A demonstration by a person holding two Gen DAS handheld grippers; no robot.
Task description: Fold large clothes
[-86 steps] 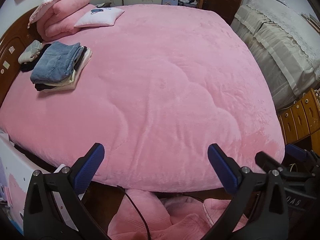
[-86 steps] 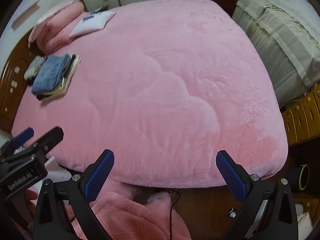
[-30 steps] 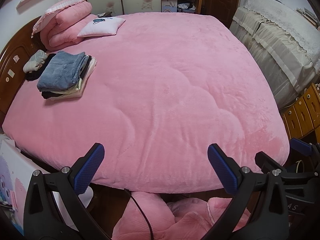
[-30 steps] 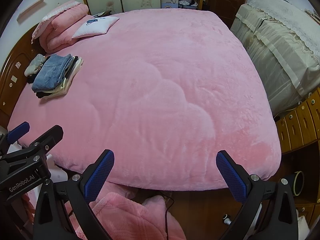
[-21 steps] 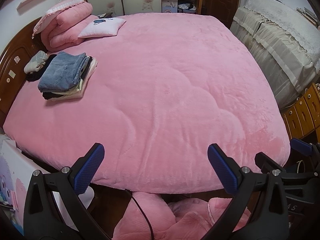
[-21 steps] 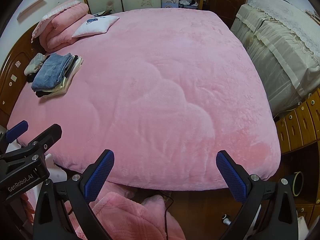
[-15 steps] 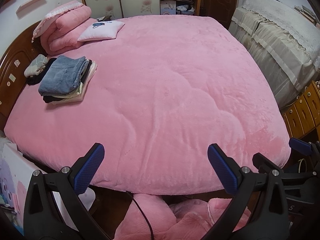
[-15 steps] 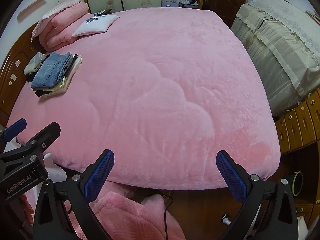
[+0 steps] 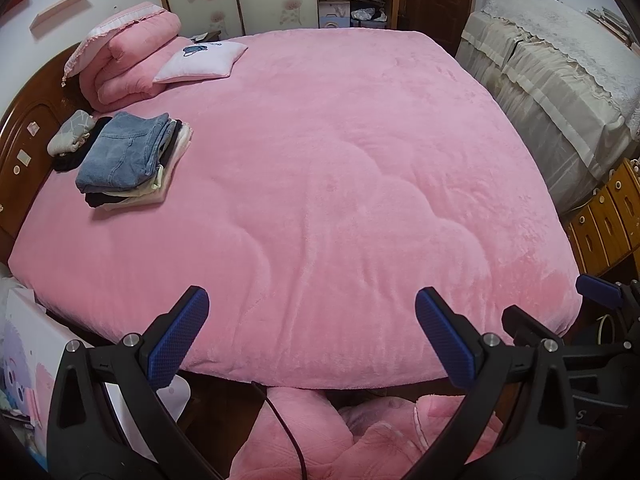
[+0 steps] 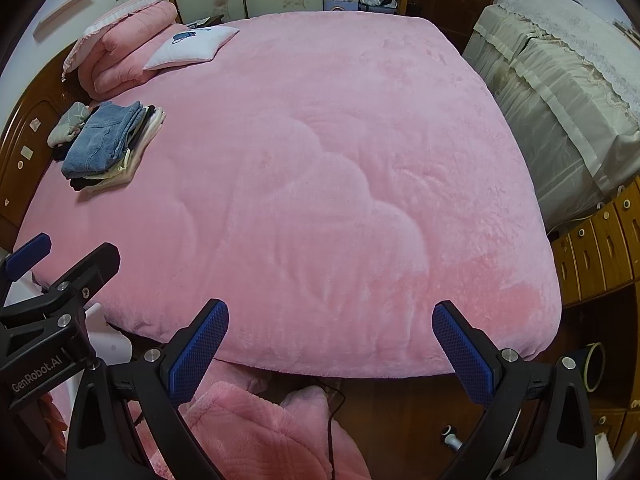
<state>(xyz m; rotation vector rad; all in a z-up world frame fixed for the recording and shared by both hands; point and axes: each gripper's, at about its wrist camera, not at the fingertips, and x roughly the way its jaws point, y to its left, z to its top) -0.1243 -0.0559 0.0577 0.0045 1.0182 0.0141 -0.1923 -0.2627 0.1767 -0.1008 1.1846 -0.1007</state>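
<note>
left hand-held gripper (image 9: 312, 336) wide open, empty, right hand-held gripper (image 10: 328, 340) likewise, over pink bed (image 9: 340, 180)

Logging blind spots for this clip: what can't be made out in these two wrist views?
- Pink fleece garment on the floor: cut off by the bottom edge and left gripper in the left view; its type is unclear.
- Folded stack: items under the jeans show only edges.
- Right gripper: open, holds nothing.

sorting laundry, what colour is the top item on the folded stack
Faded denim blue, clearest in the left wrist view.
</note>
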